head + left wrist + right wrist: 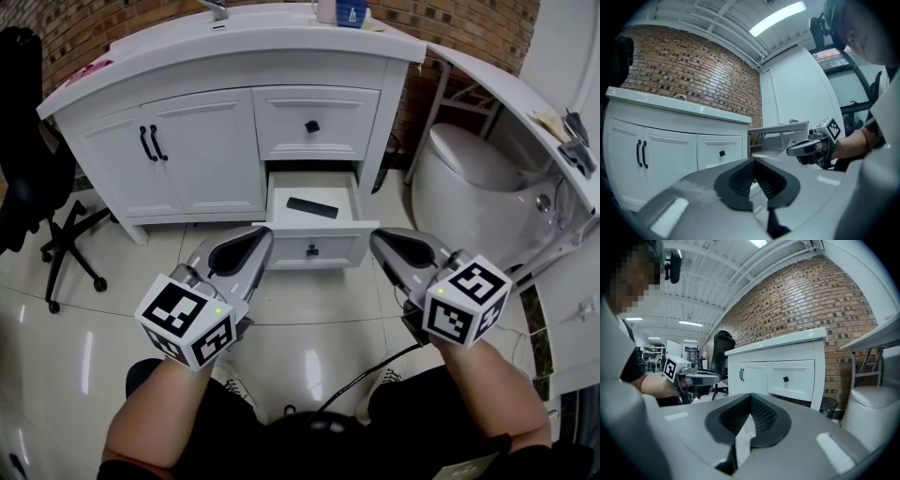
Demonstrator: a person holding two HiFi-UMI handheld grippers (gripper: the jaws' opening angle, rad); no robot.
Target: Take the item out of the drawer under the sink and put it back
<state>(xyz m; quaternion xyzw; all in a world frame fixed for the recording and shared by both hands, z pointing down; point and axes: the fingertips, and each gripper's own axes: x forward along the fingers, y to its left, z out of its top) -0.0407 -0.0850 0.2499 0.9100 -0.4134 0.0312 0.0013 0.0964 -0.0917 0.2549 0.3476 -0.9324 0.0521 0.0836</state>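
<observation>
Drawer open; item inside — black.

The vanity is standing at twelve o'clock, its lower drawer hanging open toward the person, directly under a closed drawer, with the item lying in it. The toilet is sitting at two o'clock and the office chair at nine. The left gripper and the right gripper are hovering at seven and five o'clock of the drawer front.

faucet cut by top edge, chair cropped left, drawer item unidentifiable
</observation>
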